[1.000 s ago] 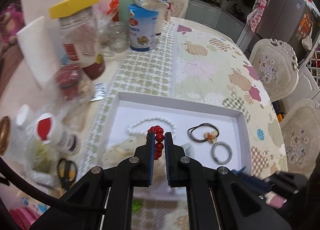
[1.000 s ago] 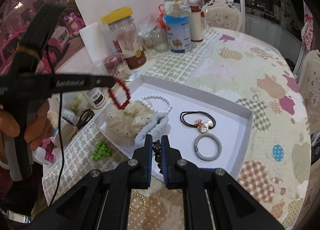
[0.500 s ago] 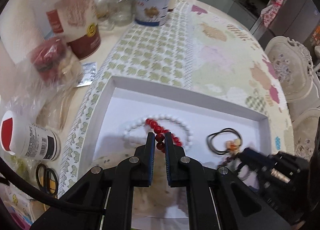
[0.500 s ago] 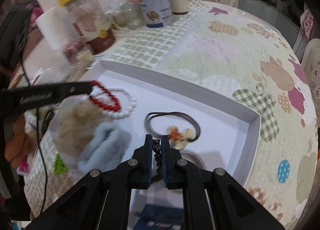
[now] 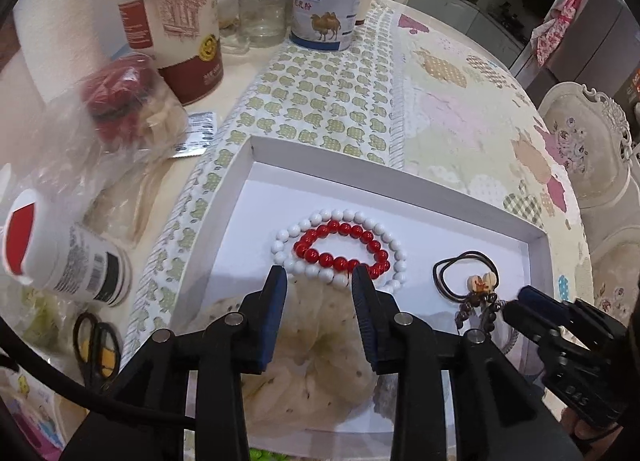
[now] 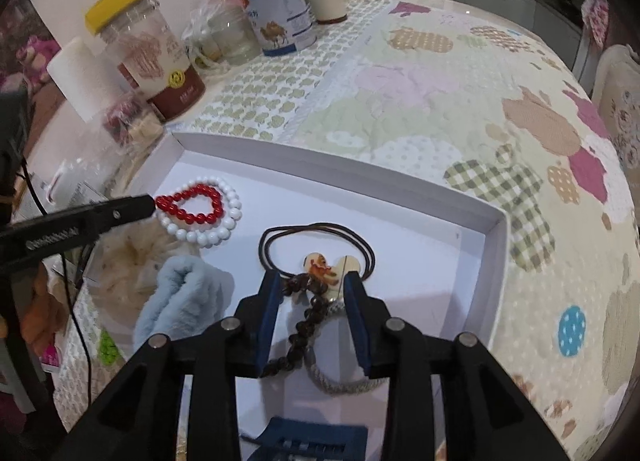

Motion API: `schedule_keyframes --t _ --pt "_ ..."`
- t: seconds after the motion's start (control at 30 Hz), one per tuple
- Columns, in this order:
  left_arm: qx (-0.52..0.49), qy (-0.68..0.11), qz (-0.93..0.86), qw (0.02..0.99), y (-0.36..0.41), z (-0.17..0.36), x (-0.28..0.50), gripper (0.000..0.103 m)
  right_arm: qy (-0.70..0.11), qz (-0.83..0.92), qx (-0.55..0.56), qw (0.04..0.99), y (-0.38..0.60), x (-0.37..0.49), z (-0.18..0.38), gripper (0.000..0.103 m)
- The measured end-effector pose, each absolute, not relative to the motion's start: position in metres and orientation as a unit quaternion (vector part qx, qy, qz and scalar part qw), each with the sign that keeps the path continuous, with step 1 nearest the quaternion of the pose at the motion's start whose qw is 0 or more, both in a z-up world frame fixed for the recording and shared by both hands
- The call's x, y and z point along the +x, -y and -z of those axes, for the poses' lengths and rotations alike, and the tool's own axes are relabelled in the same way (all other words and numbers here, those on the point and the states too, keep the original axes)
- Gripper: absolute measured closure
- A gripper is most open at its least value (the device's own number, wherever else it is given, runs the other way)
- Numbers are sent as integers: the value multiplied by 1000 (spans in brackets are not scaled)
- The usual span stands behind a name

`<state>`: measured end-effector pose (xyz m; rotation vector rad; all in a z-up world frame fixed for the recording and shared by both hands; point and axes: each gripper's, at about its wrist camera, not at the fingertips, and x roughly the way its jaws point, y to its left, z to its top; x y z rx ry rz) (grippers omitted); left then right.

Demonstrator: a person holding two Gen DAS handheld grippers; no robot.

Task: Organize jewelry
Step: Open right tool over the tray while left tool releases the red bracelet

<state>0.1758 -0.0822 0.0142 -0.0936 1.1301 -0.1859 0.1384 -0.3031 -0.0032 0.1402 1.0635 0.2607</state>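
White tray (image 5: 400, 197): glossy red bead bracelet (image 5: 340, 247).

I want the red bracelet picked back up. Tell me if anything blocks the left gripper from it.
Nothing visible does. The red bracelet lies in the white box, inside the white bead bracelet, just ahead of the left gripper, whose jaws are opening with nothing between them.
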Motion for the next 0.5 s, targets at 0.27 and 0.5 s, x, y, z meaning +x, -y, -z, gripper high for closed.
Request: schedule_keyframes --t 0.27,0.5 --pt "-24 -508 78 858 82 -37 144 71 -471 -115 85 871 296 101 -24 67" --pt "-12 -487 65 871 82 -52 104 71 -457 -120 91 877 280 65 -38 62"
